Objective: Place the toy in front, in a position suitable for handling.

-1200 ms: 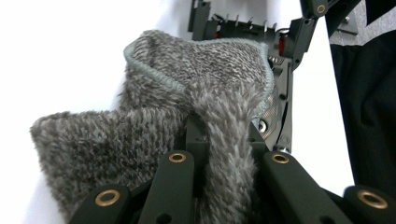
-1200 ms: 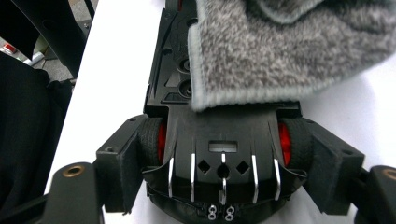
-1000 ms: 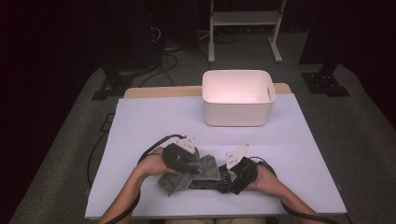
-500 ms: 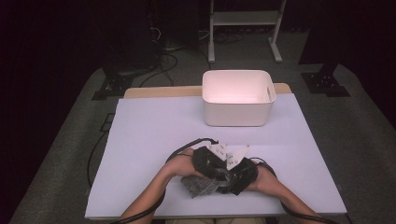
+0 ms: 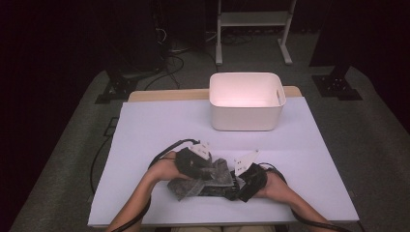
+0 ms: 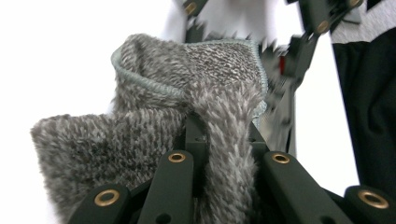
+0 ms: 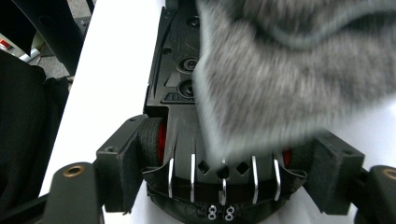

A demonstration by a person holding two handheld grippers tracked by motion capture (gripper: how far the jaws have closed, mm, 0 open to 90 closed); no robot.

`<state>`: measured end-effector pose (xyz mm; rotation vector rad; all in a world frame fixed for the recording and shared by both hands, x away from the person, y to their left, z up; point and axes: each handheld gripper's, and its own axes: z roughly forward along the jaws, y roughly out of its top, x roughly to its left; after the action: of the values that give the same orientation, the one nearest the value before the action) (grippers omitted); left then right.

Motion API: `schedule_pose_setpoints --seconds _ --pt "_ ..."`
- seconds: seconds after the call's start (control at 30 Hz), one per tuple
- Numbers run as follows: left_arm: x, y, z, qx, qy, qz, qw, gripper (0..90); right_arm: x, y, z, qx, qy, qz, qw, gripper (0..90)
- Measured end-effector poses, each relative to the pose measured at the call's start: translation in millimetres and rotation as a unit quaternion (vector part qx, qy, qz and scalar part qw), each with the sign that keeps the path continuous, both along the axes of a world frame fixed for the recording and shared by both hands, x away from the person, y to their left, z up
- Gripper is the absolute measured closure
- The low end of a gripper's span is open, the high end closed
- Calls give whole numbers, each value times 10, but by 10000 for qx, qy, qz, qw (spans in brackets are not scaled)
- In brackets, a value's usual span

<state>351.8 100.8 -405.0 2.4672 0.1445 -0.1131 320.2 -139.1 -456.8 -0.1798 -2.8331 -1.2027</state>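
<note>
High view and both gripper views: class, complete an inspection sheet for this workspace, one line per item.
Surface: white table top, bare apart from the items below.
Job's things: grey fleecy cloth draped over a black toy car; white tub at the far edge, looks empty.
Clutter: nothing seen.
Grippers: left tongs shut on the cloth; right tongs clamped across the car.
Cables: black cable loops from the left tongs.
Surroundings: dark floor, white frame behind.
</note>
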Motion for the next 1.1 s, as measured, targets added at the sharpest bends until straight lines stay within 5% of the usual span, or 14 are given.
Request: schedule_pose_setpoints --seconds 0.17,0.33,0.83,1.1 --pt "6 202 -10 -25 35 191 9998 793 10 -1 0 11 16 0 10000 241" --pt "-10 207 -28 -104 69 186 9997 792 8 1 1 -2 10 6 10000 241" --pt "-130 -455 6 -158 26 -704 9974 788 -11 6 4 -42 -85 18 10000 241" --pt "-138 -142 2 -108 82 -378 9992 785 -21 9 6 -50 -91 0 9999 241"
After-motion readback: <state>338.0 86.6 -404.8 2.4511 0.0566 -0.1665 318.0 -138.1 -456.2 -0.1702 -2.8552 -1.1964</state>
